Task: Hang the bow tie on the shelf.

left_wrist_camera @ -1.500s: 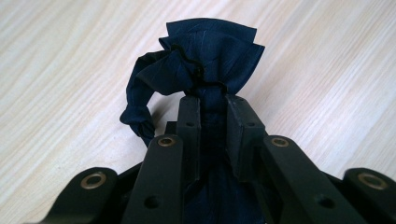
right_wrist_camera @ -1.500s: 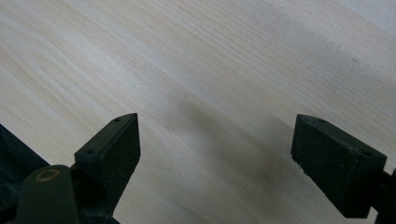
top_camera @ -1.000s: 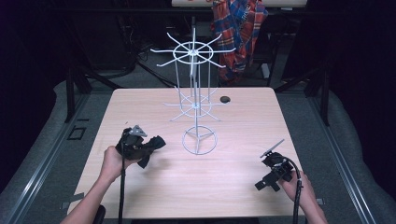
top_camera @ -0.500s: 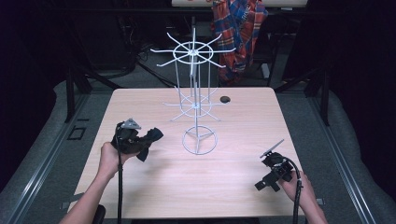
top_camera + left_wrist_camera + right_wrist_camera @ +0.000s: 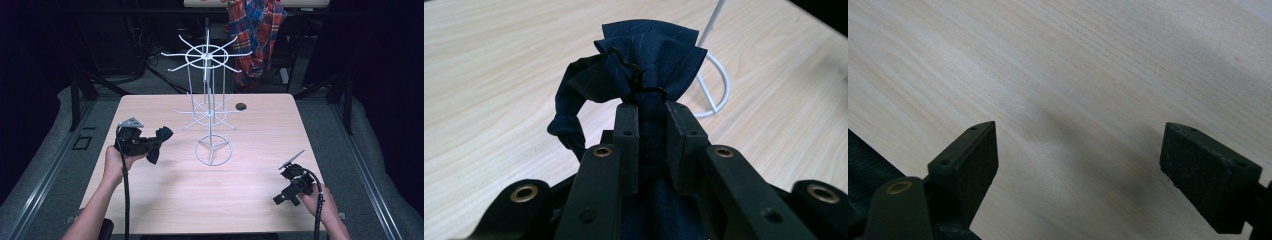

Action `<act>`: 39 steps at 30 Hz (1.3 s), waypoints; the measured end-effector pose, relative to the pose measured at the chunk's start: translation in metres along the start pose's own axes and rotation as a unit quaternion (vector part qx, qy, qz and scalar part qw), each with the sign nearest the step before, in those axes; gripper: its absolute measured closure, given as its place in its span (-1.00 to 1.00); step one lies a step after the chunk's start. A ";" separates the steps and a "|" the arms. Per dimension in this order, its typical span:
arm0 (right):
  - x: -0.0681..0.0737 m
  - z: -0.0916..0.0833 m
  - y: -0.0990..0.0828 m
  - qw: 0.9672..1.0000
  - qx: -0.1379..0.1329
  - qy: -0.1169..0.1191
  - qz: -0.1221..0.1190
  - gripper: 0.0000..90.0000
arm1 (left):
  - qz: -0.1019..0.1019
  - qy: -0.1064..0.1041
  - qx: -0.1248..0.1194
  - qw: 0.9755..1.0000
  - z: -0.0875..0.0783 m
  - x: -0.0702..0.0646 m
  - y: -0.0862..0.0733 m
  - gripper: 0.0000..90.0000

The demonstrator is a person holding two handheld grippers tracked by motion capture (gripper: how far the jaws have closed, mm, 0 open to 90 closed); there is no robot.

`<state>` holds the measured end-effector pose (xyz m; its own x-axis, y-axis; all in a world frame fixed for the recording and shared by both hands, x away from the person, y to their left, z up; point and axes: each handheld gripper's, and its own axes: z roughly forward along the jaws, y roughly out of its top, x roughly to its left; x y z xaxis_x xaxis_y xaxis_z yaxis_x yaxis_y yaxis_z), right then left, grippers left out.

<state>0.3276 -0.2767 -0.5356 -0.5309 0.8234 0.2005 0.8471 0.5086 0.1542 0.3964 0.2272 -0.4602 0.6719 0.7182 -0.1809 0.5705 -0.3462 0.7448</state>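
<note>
Lifting leftward from its earlier spot, my left gripper (image 5: 156, 142) is pinching a dark cloth bow (image 5: 644, 65) near the wire rack (image 5: 212, 100), probably for hanging, while my right gripper (image 5: 286, 195) is idling wide open, empty, over the desk (image 5: 250, 200).

The table (image 5: 250, 195) has a pale wood-grain top, smooth and matt, with fine streaks running along it. The stand (image 5: 212, 117) looks like thin white-coated wire, slightly glossy. The dark navy cloth (image 5: 644, 60) is a soft woven fabric, creased and matt (a thin black wire clip crosses its folds). The left gripper (image 5: 651, 112) is matt black plastic with brass-coloured eyelets; the right gripper (image 5: 1078, 165) carries rough, grainy black pads.
</note>
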 end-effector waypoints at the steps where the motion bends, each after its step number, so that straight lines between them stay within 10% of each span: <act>1: 0.000 0.000 0.000 1.000 0.002 0.002 -0.003 -0.66 | -0.001 0.000 -0.007 1.000 -0.001 0.001 0.002 0.71; 14: -0.002 0.000 0.000 1.000 0.007 -0.004 -0.002 -0.66 | -0.037 -0.057 -0.085 0.994 -0.017 0.013 0.026 0.71; 39: -0.004 0.001 0.000 1.000 0.009 -0.003 0.000 -0.66 | -0.028 -0.106 -0.128 0.986 -0.020 0.011 0.054 0.71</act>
<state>0.3295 -0.2796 -0.5371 -0.5300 0.8254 0.1943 0.8479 0.5125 0.1357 0.4254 0.2283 -0.4094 0.7420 0.5800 -0.3362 0.4896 -0.1261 0.8628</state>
